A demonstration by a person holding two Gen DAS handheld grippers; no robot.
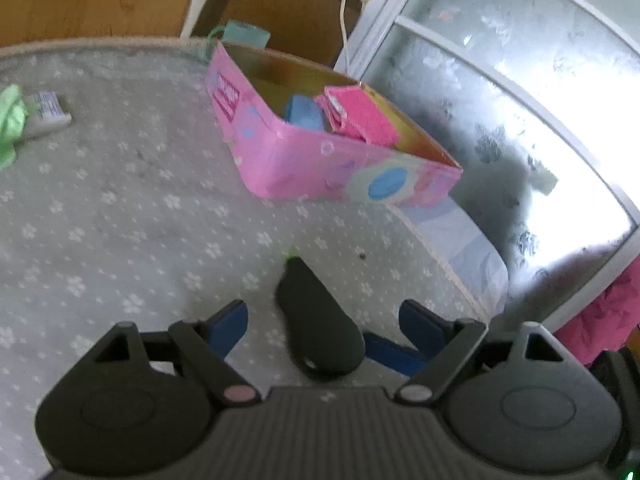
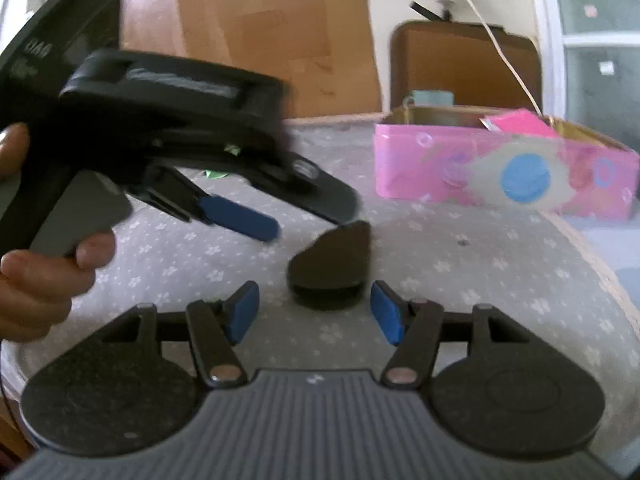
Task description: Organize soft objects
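Note:
A pink patterned box (image 1: 320, 160) stands open near the far right edge of the grey flowered bed cover (image 1: 120, 220). Inside it lie a pink cloth (image 1: 360, 116) and a blue soft item (image 1: 304, 114). The box also shows in the right wrist view (image 2: 500, 172), with the pink cloth (image 2: 520, 122) sticking up. A green cloth (image 1: 10, 120) lies at the far left beside a small white packet (image 1: 50, 114). My left gripper (image 1: 324, 328) is open and empty above the cover. My right gripper (image 2: 314, 316) is open and empty. The left gripper (image 2: 240, 216) shows in the right wrist view, held in a hand.
A frosted window (image 1: 520, 100) with a white frame runs along the right, past the bed edge. A wooden panel (image 2: 260, 28) and a white cable (image 2: 500, 48) stand behind the bed. A pale teal object (image 1: 244, 34) sits behind the box. Pink fabric (image 1: 608, 320) lies at the lower right.

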